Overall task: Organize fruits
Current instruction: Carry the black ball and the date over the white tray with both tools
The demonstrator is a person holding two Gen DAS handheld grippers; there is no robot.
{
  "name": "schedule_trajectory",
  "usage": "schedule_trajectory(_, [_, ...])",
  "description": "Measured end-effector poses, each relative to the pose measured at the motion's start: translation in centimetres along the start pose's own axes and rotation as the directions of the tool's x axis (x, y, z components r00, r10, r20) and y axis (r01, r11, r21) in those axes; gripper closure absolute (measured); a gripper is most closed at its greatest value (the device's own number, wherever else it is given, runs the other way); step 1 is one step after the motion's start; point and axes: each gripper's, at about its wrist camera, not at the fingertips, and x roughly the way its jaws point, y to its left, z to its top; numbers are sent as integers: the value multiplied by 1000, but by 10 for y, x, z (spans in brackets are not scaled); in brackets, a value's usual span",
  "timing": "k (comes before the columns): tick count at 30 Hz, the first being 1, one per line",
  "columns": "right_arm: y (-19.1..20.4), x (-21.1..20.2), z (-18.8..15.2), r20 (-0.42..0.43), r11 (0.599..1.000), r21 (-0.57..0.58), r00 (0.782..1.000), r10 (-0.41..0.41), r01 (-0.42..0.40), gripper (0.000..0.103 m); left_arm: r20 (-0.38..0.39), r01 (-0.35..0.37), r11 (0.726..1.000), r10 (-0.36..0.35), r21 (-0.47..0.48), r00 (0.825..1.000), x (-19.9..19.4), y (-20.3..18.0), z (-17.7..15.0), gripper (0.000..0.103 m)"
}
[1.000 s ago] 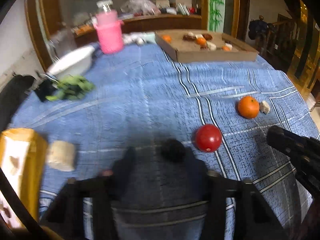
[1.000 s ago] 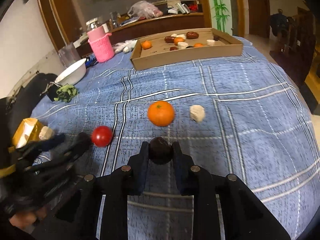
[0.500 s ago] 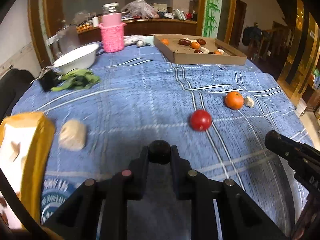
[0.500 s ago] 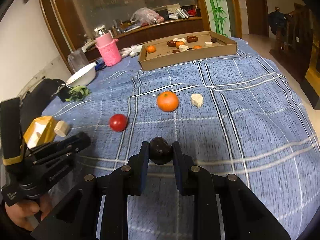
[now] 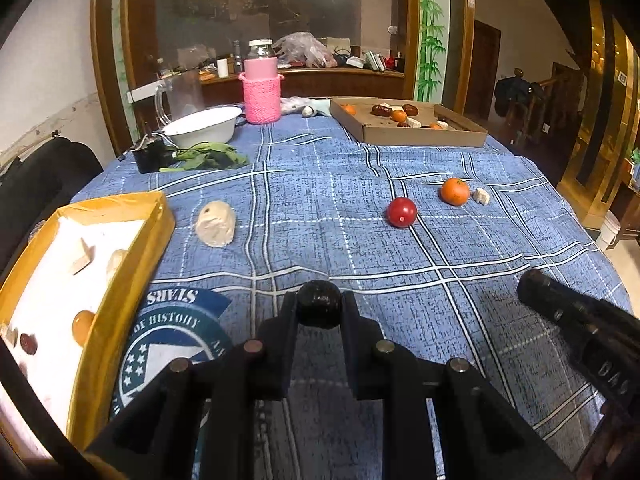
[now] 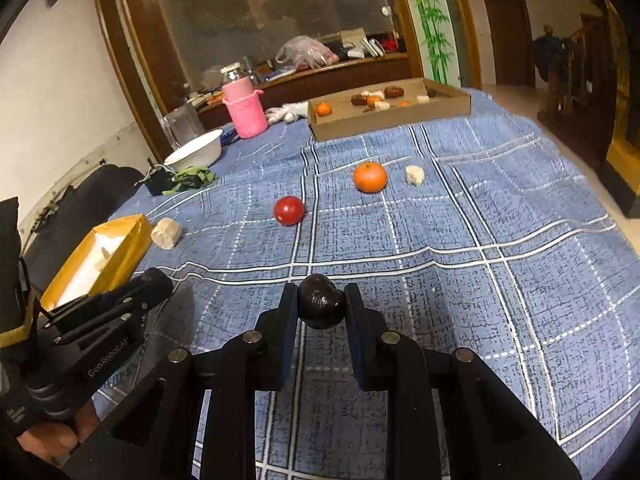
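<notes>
**Both grippers carry a dark fruit above the blue cloth**

Now each gripper is clamped on its own small dark round fruit. The left gripper (image 5: 319,310) pinches a black fruit (image 5: 319,307) between its two fingers, held above the blue checked tablecloth (image 5: 320,184). The right gripper (image 6: 321,307) grips a dark wrinkled fruit (image 6: 321,306) in the same way, its fingers pressed against both sides.

Taking the red tomato (image 5: 401,211) as the landmark: it lies on the cloth, beyond both grippers. An orange (image 5: 455,191) sits near it, farther back and to the right, and a small pale chunk (image 5: 481,196) lies just beside the orange on its far side from the tomato. Well to the left of the tomato rests a pale beige lump (image 5: 215,224), and farther left again, at the table's edge, is a yellow-rimmed tray (image 5: 120,276) holding a few small pieces, among them an orange one and a dark red one. Far behind the tomato, at the back of the table, stands a flat cardboard box (image 5: 416,134) with several oranges, brown fruits and pale pieces inside.

Back and left of the tomato are a white bowl (image 5: 200,126), some green leaves (image 5: 208,156) and a pink knitted jar cover (image 5: 262,96). In the right wrist view the left gripper (image 6: 150,282) shows low at the left, near the tray (image 6: 116,256).
</notes>
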Motion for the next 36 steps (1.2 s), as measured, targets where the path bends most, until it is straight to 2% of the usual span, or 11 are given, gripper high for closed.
schedule_trajectory(10, [0,-2,0,13,1000,5,1000,0,0,81,24,-34,999,35,-9,999,-9,1,-6,80])
schedule_trajectory(36, [11,-14,-1,53,999,-50,999,-10,13,81,47,-60,998,60,-21,997,-25,3,-8,80])
